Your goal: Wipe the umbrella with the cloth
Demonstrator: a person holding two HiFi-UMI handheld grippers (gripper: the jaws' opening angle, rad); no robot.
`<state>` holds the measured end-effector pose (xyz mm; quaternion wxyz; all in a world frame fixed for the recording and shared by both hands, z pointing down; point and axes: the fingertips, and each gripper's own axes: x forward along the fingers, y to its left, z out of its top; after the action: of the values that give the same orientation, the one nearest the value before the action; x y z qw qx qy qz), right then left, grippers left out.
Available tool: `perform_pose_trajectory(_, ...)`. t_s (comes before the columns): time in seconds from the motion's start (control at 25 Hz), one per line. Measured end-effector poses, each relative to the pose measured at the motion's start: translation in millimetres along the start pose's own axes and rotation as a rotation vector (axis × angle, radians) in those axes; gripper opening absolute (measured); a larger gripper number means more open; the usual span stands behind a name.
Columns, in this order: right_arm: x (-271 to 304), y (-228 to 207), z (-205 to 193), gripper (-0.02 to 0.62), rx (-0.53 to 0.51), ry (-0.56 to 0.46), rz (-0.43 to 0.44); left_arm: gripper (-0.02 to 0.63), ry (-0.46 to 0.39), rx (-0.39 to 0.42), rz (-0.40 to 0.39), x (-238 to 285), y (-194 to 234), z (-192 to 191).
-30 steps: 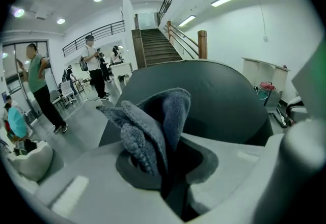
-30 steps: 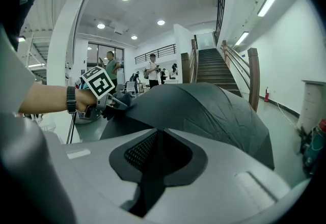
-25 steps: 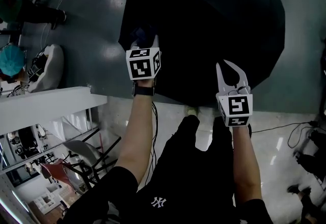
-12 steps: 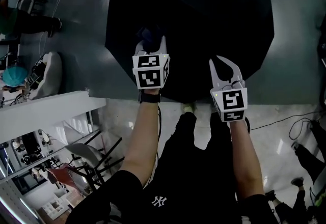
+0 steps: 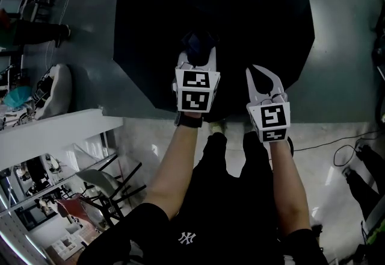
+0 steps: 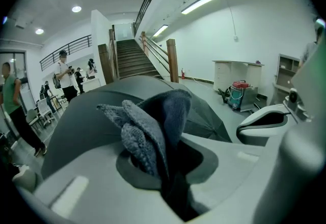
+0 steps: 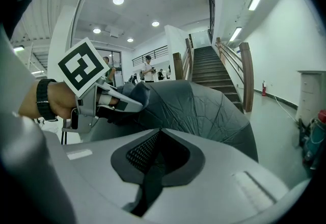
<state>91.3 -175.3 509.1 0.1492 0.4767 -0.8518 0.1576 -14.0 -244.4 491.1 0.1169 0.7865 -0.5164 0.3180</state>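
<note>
A big black umbrella (image 5: 240, 11) lies open on the grey floor, canopy up. My left gripper (image 5: 197, 59) is shut on a dark blue cloth (image 5: 197, 44), which rests on the near part of the canopy. In the left gripper view the bunched cloth (image 6: 153, 126) sticks out between the jaws, with the umbrella (image 6: 76, 121) behind it. My right gripper (image 5: 263, 80) hangs over the canopy's near edge, just right of the left one. In the right gripper view its jaws meet with nothing between them, facing the umbrella (image 7: 204, 111) and the left gripper (image 7: 114, 101).
A white ledge (image 5: 54, 131) runs along the left, with dark folding chairs (image 5: 102, 185) below it. A white object (image 5: 54, 89) lies on the floor at left, near people (image 5: 36, 32). A cable (image 5: 325, 146) trails at right. A staircase (image 7: 209, 65) rises behind the umbrella.
My left gripper has carried the cloth to the right and further onto the canopy. The right gripper has shifted slightly left and stayed at the near edge.
</note>
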Motion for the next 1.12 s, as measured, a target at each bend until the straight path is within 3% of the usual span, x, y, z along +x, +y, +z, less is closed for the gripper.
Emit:
perform_pose_trajectory(0.52, -25, -51, -7, 0.026, 0.017, 0.000, 0.014, 0.169, -0.002, 0.029, -0.114, 45, -92, 13)
perform_pose_trajectory(0.68, -29, -45, -13, 0.026, 0.041, -0.010, 0.018, 0.169, -0.071, 0.021, -0.148, 35, -106, 7)
perform_pose_trajectory(0.88, -31, -5, -20, 0.026, 0.049, -0.026, 0.034, 0.169, -0.128, -0.025, -0.127, -13, -84, -22)
perform_pose_trajectory(1.12, -21, 64, -15, 0.026, 0.033, -0.032, 0.078, 0.169, -0.119, -0.090, -0.037, -77, -13, -69)
